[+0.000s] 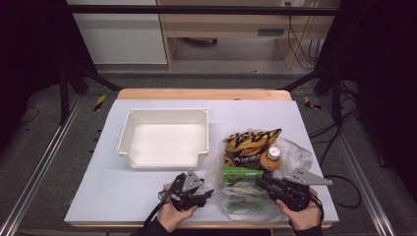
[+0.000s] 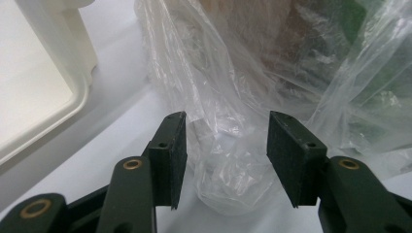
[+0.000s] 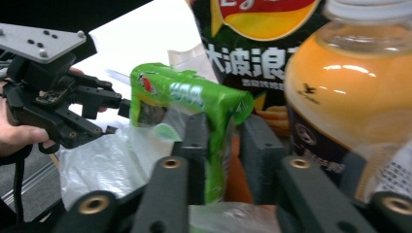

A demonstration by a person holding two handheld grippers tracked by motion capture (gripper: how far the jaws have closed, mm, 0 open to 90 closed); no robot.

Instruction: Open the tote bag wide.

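Note:
A clear plastic bag [image 1: 298, 153] lies at the table's front right. In it are a yellow-and-black chip bag [image 1: 251, 143], an orange juice bottle [image 1: 270, 158] and a green snack packet [image 1: 240, 173]. My right gripper [image 1: 261, 182] reaches into the bag's mouth. In the right gripper view its jaws [image 3: 226, 120] straddle the end of the green packet [image 3: 194, 94]; the left pad touches it and a gap shows at the right pad. My left gripper [image 1: 208, 192] stands open at the bag's left edge, a loose fold of plastic [image 2: 228, 160] between its pads [image 2: 177, 145].
A white, empty tray [image 1: 167, 112] sits left of the bag, its near corner [image 2: 73, 92] close to my left gripper. Bare table [image 1: 108, 187] stretches to the front left. The table's front edge runs just below both hands.

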